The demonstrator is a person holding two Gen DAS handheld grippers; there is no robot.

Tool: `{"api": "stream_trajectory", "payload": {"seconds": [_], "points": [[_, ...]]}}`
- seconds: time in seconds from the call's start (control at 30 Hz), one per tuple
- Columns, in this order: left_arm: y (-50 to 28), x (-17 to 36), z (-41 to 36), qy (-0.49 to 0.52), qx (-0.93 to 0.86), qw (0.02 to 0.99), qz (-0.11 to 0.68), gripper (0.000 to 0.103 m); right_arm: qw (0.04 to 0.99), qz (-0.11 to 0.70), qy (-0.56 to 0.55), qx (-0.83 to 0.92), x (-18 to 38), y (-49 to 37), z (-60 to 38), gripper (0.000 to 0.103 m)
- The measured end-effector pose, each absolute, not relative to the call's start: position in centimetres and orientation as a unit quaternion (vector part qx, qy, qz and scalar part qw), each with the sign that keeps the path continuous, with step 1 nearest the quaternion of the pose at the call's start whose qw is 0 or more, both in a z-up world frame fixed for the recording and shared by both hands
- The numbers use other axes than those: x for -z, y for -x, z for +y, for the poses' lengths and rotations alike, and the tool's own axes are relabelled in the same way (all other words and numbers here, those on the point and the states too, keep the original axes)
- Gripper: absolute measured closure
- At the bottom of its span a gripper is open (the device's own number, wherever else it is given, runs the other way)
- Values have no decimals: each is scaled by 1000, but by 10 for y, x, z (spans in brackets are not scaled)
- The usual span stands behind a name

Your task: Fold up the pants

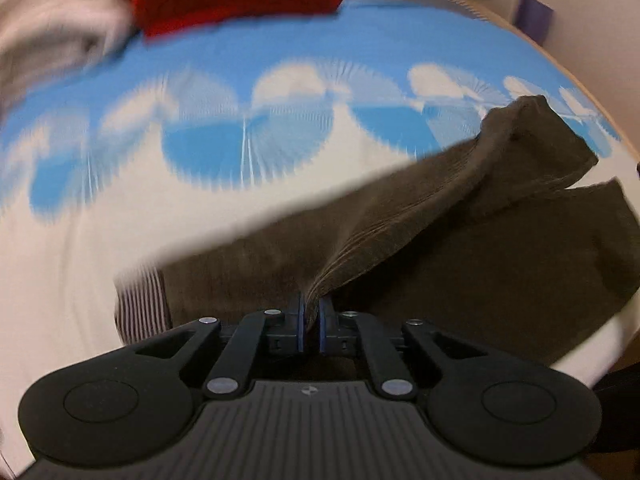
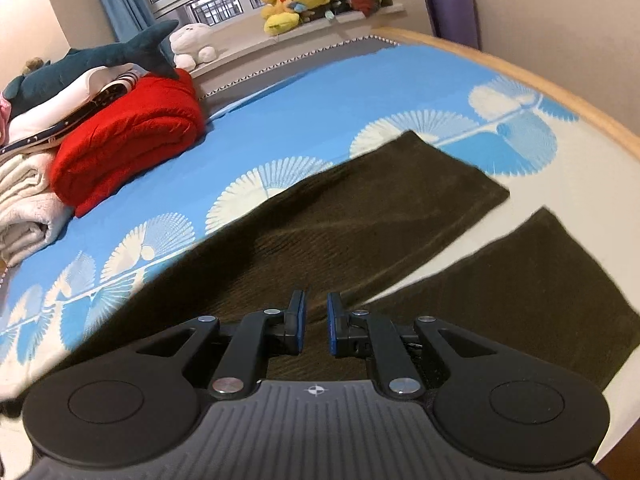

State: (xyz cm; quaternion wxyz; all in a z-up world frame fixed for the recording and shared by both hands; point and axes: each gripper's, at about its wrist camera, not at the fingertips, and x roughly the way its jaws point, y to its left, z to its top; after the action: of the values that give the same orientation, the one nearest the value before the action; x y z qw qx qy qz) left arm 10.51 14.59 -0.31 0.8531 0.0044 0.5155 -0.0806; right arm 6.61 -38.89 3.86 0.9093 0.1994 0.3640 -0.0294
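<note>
The brown pants lie on the bed, legs running away from both claws. Left claw is clamped on a raised fold; right claw is pinched on fabric too, so the fold likely carries along the legs.

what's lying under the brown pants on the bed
The brown pants lie on a blue-and-white fan-patterned bedsheet. Whatever is beneath the fabric itself is covered and cannot be seen.
</note>
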Motion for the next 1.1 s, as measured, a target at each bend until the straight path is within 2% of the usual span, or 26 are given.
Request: {"api": "stream_trajectory", "payload": {"seconds": [0.03, 0.07, 0.13, 0.33, 0.47, 0.6, 0.7, 0.73, 0.77, 0.83, 1.1], "points": [[-103, 7, 155, 41, 71, 846, 526, 87, 910, 364, -195, 29, -39, -64, -387, 91], [-101, 11, 169, 104, 62, 838, 532, 66, 911, 364, -190, 28, -39, -62, -386, 91], [-97, 20, 190, 188, 44, 823, 535, 45, 913, 365, -182, 25, -39, -60, -384, 91], [-108, 62, 213, 286, 2, 760, 584, 45, 912, 360, -194, 28, -37, -62, -387, 91], [-124, 85, 224, 344, -39, 738, 580, 41, 910, 355, -211, 23, -35, -67, -387, 91], [-135, 89, 231, 391, -76, 733, 551, 41, 911, 347, -220, 12, -34, -76, -384, 91], [-141, 80, 224, 367, -97, 756, 534, 44, 909, 346, -231, 5, -31, -90, -382, 91], [-144, 75, 222, 351, -107, 764, 531, 55, 905, 351, -240, 3, -29, -97, -382, 91], [-145, 71, 219, 334, -120, 772, 528, 77, 902, 353, -250, -1, -27, -103, -381, 91], [-147, 62, 215, 296, -137, 791, 518, 86, 895, 358, -266, -10, -21, -116, -379, 91], [-156, 43, 197, 205, -149, 832, 494, 90, 857, 396, -328, -40, 23, -192, -362, 90]]}}
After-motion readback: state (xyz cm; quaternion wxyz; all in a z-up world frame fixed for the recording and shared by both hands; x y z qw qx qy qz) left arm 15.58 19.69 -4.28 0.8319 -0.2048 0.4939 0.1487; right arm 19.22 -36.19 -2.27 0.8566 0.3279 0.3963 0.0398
